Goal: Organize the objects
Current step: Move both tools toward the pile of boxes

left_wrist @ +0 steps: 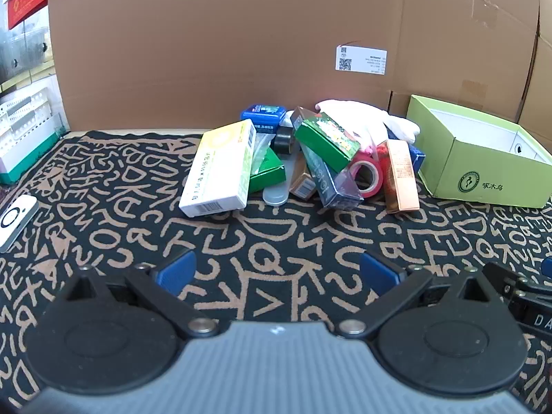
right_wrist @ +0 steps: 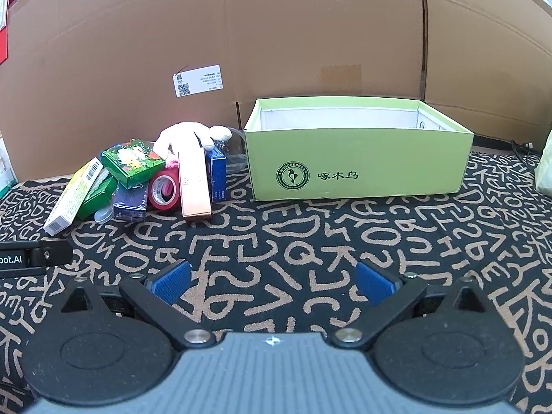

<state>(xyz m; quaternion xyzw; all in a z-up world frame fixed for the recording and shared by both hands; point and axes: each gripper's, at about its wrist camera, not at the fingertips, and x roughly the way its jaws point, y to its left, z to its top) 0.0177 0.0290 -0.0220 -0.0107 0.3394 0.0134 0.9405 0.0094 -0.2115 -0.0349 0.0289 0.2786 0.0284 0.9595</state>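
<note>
While both grippers, left gripper point(left_wrist: 276, 272) and right gripper point(right_wrist: 272, 281), hover spread wide and empty over the letter-patterned black cloth point(right_wrist: 310, 234), tall brown cardboard wall point(right_wrist: 276, 34) along the far edge, jumbled pile of small cartons point(left_wrist: 310, 158) beside the open light-green cardboard box point(right_wrist: 358, 165), white inside.

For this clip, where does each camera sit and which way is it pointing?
Left wrist view: rides the left hand-held gripper, low over the patterned cloth, facing the pile of boxes; its open blue fingers show, with part of the other gripper at the right edge.
Right wrist view: rides the right hand-held gripper, facing the green shoebox; its open fingers show.
Shared: pile, shoebox, cloth, cardboard backdrop.
</note>
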